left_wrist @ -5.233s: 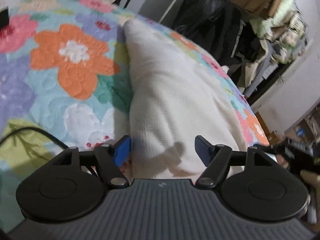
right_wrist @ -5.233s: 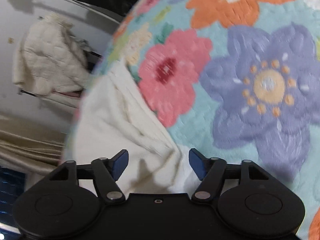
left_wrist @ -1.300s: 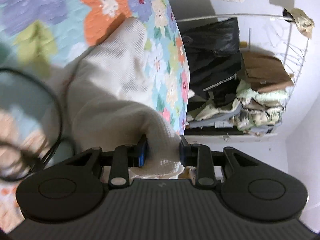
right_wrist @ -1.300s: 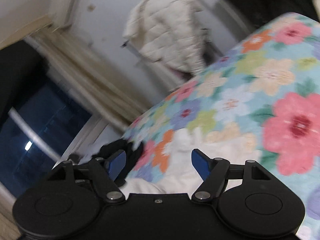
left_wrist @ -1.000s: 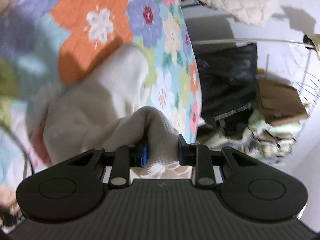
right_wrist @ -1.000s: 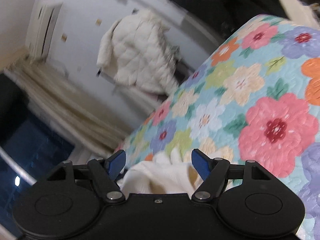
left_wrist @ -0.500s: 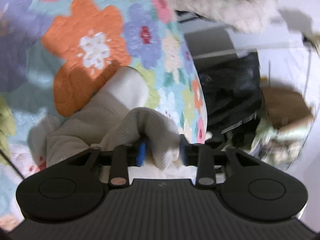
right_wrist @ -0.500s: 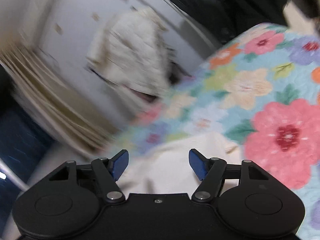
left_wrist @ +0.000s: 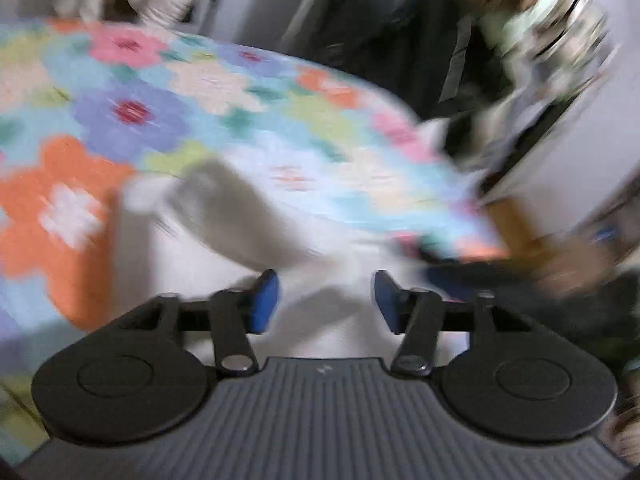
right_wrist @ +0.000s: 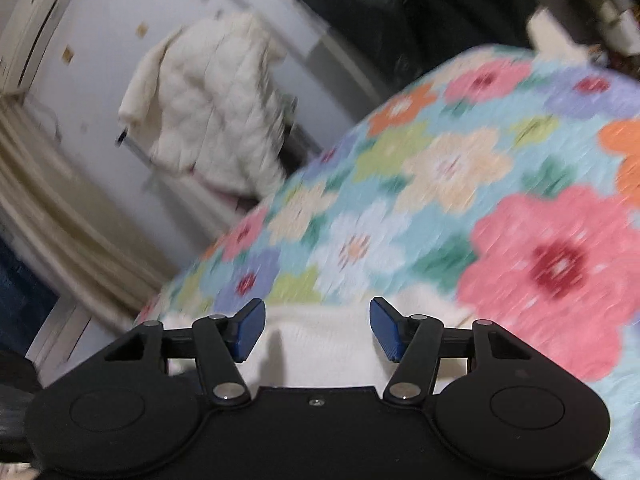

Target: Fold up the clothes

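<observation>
White garment (left_wrist: 224,240), on floral quilt (left_wrist: 132,120): soft, light, probably limp; grasp at an edge. Left gripper (left_wrist: 325,300) and right gripper (right_wrist: 316,330): jaws apart, empty.

I count one white garment (left_wrist: 224,248) on one floral quilt (left_wrist: 168,120), my two grippers, and, through blur, seemingly one quilted jacket (right_wrist: 208,108).

A cream knitted garment (left_wrist: 192,240) lay on the flower-patterned quilted bed (left_wrist: 224,112), near its front edge. Behind the bed, a white quilted jacket (right_wrist: 216,108) hung at the wall, left of a black hanging garment (right_wrist: 420,12). Stacked clothes (left_wrist: 560,28) sat beyond the bed's right side.
</observation>
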A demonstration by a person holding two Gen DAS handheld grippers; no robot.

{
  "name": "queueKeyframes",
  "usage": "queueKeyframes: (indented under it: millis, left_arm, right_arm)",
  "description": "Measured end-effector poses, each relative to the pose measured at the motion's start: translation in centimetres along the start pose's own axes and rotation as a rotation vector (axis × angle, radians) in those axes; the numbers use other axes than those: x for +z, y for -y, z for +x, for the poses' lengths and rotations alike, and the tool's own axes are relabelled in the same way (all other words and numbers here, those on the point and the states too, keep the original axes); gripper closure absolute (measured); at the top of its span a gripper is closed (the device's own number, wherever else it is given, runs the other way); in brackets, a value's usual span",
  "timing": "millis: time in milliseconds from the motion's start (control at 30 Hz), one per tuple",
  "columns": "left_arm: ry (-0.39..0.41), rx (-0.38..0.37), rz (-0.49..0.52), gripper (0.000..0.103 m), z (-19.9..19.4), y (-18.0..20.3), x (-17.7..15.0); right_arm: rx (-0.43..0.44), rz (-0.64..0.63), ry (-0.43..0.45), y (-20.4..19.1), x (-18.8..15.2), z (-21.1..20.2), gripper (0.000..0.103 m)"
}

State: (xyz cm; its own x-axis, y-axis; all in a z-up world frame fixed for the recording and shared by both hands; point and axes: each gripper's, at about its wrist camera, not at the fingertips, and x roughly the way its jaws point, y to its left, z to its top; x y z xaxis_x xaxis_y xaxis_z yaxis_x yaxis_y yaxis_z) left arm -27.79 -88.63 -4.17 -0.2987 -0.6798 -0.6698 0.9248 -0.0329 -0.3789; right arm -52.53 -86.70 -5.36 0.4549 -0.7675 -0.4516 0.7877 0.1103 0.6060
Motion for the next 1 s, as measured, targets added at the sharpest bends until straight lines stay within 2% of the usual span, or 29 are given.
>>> queueKeyframes:
  millis: [33,100,167,200,300,367,433,467,567,600,633,733,800,867,933,967,1000]
  left_arm:
    - [-0.009,0.057,0.019,0.088,0.8,-0.7,0.2]
    - [-0.022,0.117,-0.034,0.093,2.2,-3.2,0.5]
    - [-0.023,0.102,-0.136,0.094,2.1,-5.0,0.0]
    - [-0.006,0.122,-0.120,0.100,1.8,-4.8,-0.4]
    - [0.046,0.190,-0.068,0.099,0.8,-4.3,-1.6]
    - [0.099,0.296,-0.007,0.099,0.6,-3.5,-2.2]
    - [0.137,0.381,0.009,0.100,0.7,-4.0,-2.6]
    - [0.140,0.391,-0.027,0.100,0.7,-4.8,-2.7]
    - [0.132,0.427,-0.116,0.097,0.2,-6.9,-2.5]
    - [0.114,0.488,-0.122,0.092,0.0,-7.2,-2.2]
    - [0.099,0.533,-0.131,0.091,-0.2,-7.6,-1.9]
    - [0.121,0.418,-0.183,0.091,-2.3,-8.8,-1.7]
    - [0.154,0.351,-0.179,0.090,-3.7,-8.7,-1.4]
    - [0.183,0.321,-0.083,0.087,-4.4,-6.9,-1.2]
    - [0.210,0.249,-0.007,0.084,-3.6,-5.3,-0.7]
    - [0.214,0.215,0.034,0.077,-2.8,-4.6,-0.4]
    - [0.153,0.223,0.074,0.071,-1.0,-4.1,0.3]
  right_arm:
    - [-0.028,-0.026,0.020,-0.1,0.1,-0.7,0.039]
    - [-0.065,-0.091,0.035,-0.6,0.2,-1.9,0.039]
    - [-0.041,-0.145,0.022,-1.4,-0.2,-2.6,0.039]
    - [-0.025,-0.166,0.017,-1.7,-0.4,-2.9,0.039]
    - [-0.027,-0.190,-0.011,-2.0,-0.8,-2.3,0.039]
    - [-0.041,-0.229,-0.061,-2.4,-1.5,-1.5,0.039]
    - [-0.054,-0.283,-0.110,-3.3,-2.5,-0.8,0.039]
    - [-0.057,-0.305,-0.125,-3.6,-3.1,-0.3,0.039]
    - [-0.150,-0.293,-0.190,-2.2,-4.3,2.5,0.041]
    - [-0.181,-0.268,-0.200,-1.4,-4.4,3.4,0.041]
    - [-0.182,-0.224,-0.191,-0.7,-4.1,3.8,0.040]
    - [-0.161,-0.160,-0.175,0.0,-3.4,4.3,0.039]
    - [-0.170,-0.192,-0.177,-0.4,-3.5,4.5,0.038]
    - [-0.173,-0.193,-0.178,-0.4,-3.5,4.6,0.037]
    - [-0.170,-0.190,-0.181,-0.4,-3.5,4.7,0.037]
    - [-0.168,-0.192,-0.183,-0.4,-3.5,4.7,0.037]
    - [-0.166,-0.194,-0.184,-0.5,-3.6,4.7,0.037]
